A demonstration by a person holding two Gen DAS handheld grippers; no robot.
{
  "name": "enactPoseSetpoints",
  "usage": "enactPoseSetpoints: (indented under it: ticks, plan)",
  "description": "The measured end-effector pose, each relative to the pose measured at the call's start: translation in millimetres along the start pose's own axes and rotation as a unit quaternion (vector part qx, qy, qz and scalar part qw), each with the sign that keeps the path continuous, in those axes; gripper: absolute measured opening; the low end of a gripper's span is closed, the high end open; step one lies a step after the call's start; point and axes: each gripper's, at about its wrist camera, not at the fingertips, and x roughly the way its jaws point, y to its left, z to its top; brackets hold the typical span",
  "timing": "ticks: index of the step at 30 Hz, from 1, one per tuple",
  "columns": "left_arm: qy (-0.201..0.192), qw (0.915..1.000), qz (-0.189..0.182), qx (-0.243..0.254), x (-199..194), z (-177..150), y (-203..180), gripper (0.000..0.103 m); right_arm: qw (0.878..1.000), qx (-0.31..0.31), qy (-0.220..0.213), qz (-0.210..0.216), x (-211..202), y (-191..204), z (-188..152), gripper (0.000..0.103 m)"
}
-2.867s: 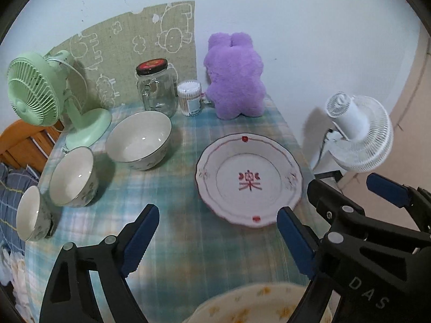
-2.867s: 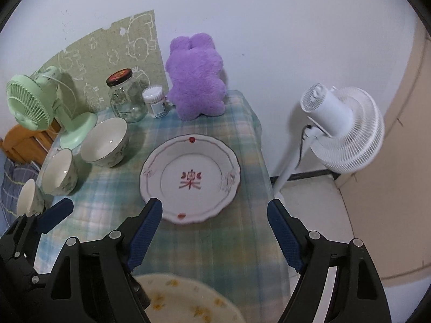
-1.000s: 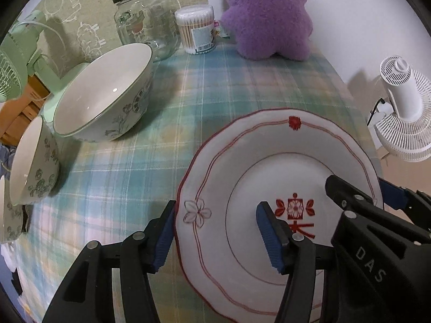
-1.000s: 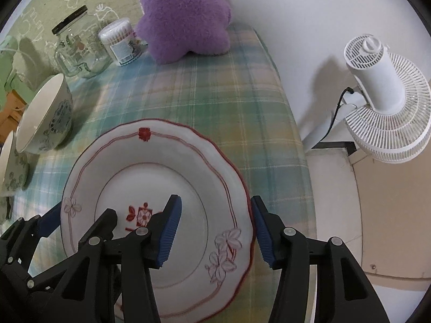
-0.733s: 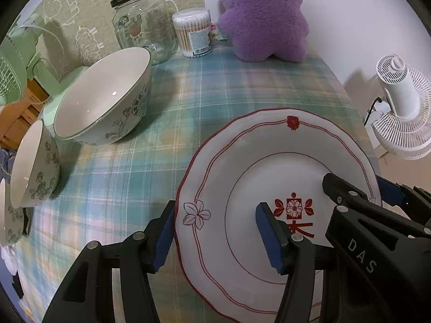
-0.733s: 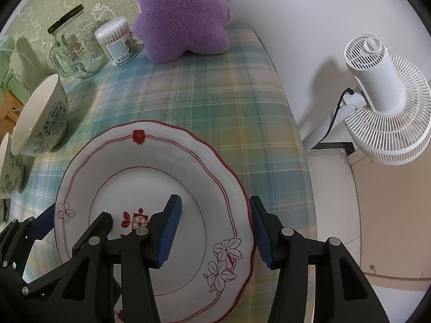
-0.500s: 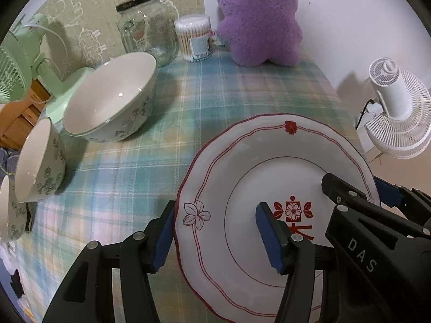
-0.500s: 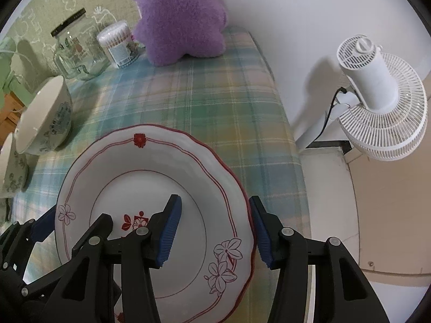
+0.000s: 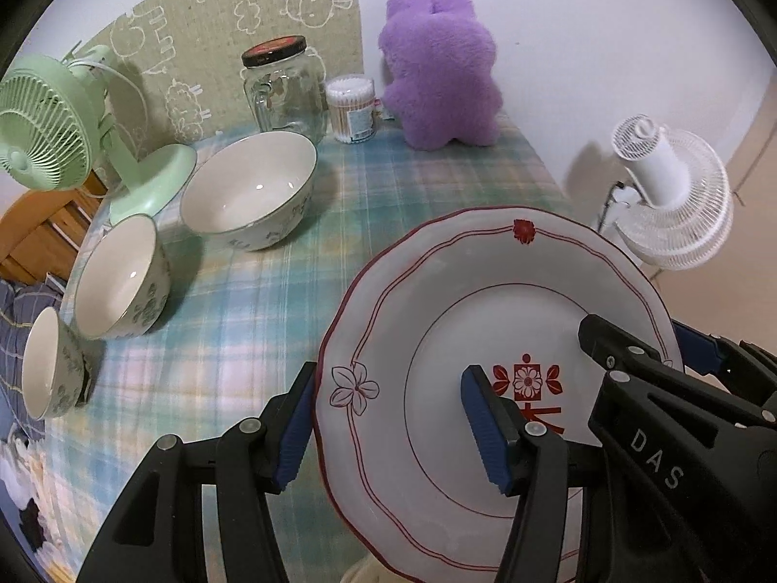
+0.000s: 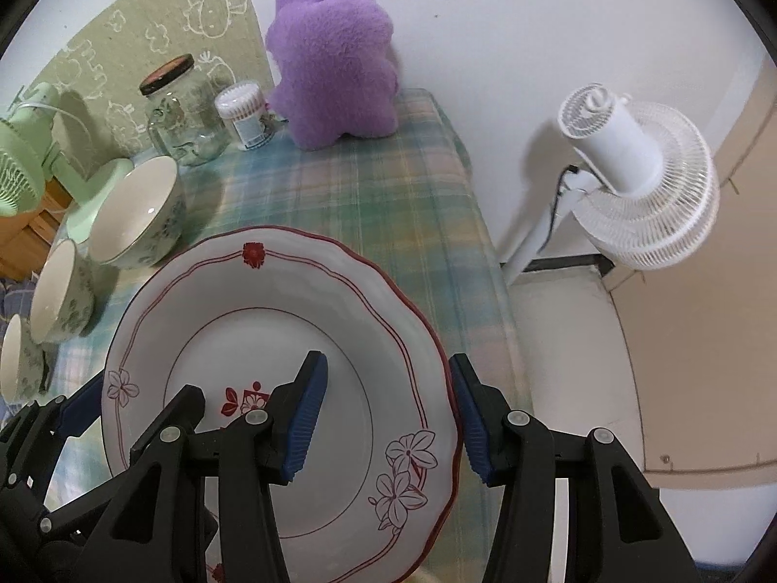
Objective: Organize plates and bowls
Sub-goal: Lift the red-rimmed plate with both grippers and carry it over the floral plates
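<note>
- Left wrist view showed the left gripper [image 9: 388, 430] clamped on the plate's [image 9: 437, 301] left rim, the plate lifted above the checked tablecloth [image 9: 291, 282].
- The right gripper [image 10: 388, 413] gripped the opposite rim.
- Three bowls [image 9: 247, 189] stood farther left.
- A jar [image 9: 284, 87] and purple plush toy [image 9: 442, 92] stood by the wall.

White wall [image 10: 485, 24] behind plaid-clothed table [image 9: 272, 301]; green doodle-print panel [image 9: 233, 24] on wall. White standing fan [image 10: 636, 180] on pale floor [image 10: 573, 340]. Wooden furniture [image 9: 34, 238] far left.
</note>
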Motion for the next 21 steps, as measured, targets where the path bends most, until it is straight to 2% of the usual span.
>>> enactPoseSetpoints:
  ticks: [8,13,21]
  plan:
    - [0.008,0.9997,-0.007,0.022,-30,-39,3,0.060,1.000,0.021,0.006,-0.012,-37,6,-45,0.055]
    - [0.013,0.9988,-0.025,0.039,-43,-68,1,0.060,0.999,0.033,0.010,-0.025,-56,6,-78,0.055]
    - [0.027,0.9958,-0.050,0.072,-44,-106,-15,0.059,0.995,0.073,0.021,-0.058,-72,-8,-128,0.055]
